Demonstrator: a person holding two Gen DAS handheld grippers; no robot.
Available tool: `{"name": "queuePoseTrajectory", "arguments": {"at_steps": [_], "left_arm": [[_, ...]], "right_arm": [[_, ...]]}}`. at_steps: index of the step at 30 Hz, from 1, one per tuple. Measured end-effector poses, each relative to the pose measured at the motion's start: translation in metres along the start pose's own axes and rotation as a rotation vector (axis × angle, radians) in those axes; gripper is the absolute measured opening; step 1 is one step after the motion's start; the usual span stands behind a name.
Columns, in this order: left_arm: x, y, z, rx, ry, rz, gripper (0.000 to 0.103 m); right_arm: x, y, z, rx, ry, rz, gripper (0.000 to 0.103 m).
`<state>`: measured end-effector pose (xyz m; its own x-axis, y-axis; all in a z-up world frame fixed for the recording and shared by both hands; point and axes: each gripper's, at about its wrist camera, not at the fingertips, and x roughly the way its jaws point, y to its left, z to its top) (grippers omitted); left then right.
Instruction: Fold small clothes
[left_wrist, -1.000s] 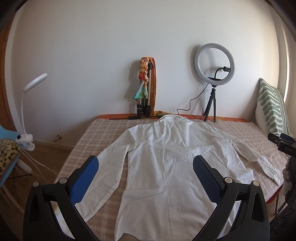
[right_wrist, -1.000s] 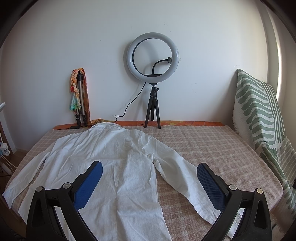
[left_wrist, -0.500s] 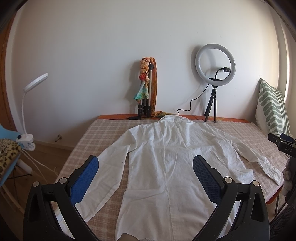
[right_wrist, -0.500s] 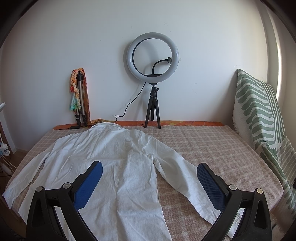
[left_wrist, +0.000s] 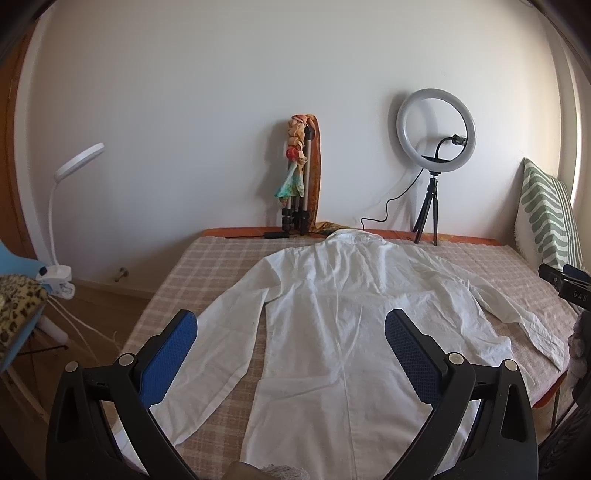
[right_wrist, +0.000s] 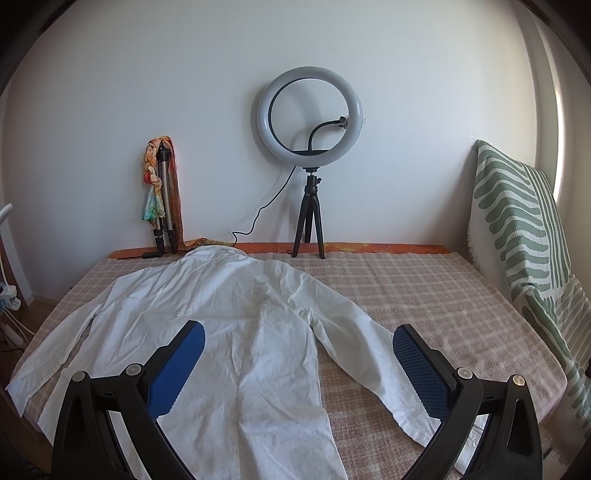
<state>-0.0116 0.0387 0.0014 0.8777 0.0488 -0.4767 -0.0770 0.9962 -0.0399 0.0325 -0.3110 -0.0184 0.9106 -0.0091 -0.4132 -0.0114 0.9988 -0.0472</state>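
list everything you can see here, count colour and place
shirt: 1, white, flat on the bed, sleeves spread, collar toward the wall
bed cover: 1, beige check, under the shirt
ring light: 1, white on a black tripod, far edge of the bed by the wall
tripod: 1, silver and black, folded, left of the ring light, leaning at the wall
scarf: 1, orange and multicolour, draped on the folded tripod
cushion: 1, green and white, upright on the bed's right side
clip lamp: 1, white, left of the bed
left gripper: 1, black, blue pads, open above the shirt
right gripper: 1, black, blue pads, open above the shirt
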Motion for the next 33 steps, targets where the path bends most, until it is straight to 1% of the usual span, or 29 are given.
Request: {"name": "queuePoseTrajectory", "arguments": {"at_steps": [7,11,12,14,16,19,20,21,23,25,28,30,33], "left_arm": [[0.002,0.017,-0.005,-0.002,0.016,0.013,0.101],[0.006,0.039,-0.010,-0.023,0.038,0.029,0.090],[0.006,0.047,-0.012,-0.036,0.036,0.018,0.089],[0.006,0.063,-0.017,-0.073,0.036,-0.006,0.082],[0.011,0.078,-0.021,-0.093,0.068,0.012,0.075],[0.017,0.103,-0.026,-0.107,0.102,0.061,0.061],[0.019,0.112,-0.027,-0.118,0.114,0.076,0.056],[0.023,0.122,-0.028,-0.132,0.129,0.089,0.053],[0.030,0.143,-0.031,-0.179,0.162,0.113,0.040],[0.036,0.163,-0.036,-0.225,0.196,0.117,0.039],[0.051,0.181,-0.045,-0.279,0.259,0.099,0.039],[0.067,0.187,-0.052,-0.296,0.331,0.047,0.039],[0.087,0.192,-0.065,-0.317,0.407,0.031,0.039]], "right_arm": [[0.004,0.012,0.004,-0.010,0.000,0.021,0.103],[0.008,0.021,0.005,-0.015,0.003,0.049,0.103],[0.009,0.023,0.006,-0.015,0.005,0.058,0.103],[0.012,0.029,0.007,-0.023,0.011,0.091,0.103],[0.015,0.036,0.007,-0.033,0.014,0.119,0.102],[0.023,0.049,0.008,-0.052,0.029,0.155,0.097],[0.027,0.053,0.008,-0.058,0.039,0.167,0.091],[0.031,0.056,0.009,-0.062,0.051,0.179,0.087],[0.039,0.063,0.009,-0.059,0.080,0.212,0.079],[0.049,0.069,0.010,-0.042,0.108,0.266,0.078],[0.061,0.079,0.013,-0.013,0.135,0.330,0.078],[0.067,0.086,0.014,-0.017,0.138,0.345,0.078],[0.074,0.095,0.013,-0.018,0.141,0.359,0.078]]}}
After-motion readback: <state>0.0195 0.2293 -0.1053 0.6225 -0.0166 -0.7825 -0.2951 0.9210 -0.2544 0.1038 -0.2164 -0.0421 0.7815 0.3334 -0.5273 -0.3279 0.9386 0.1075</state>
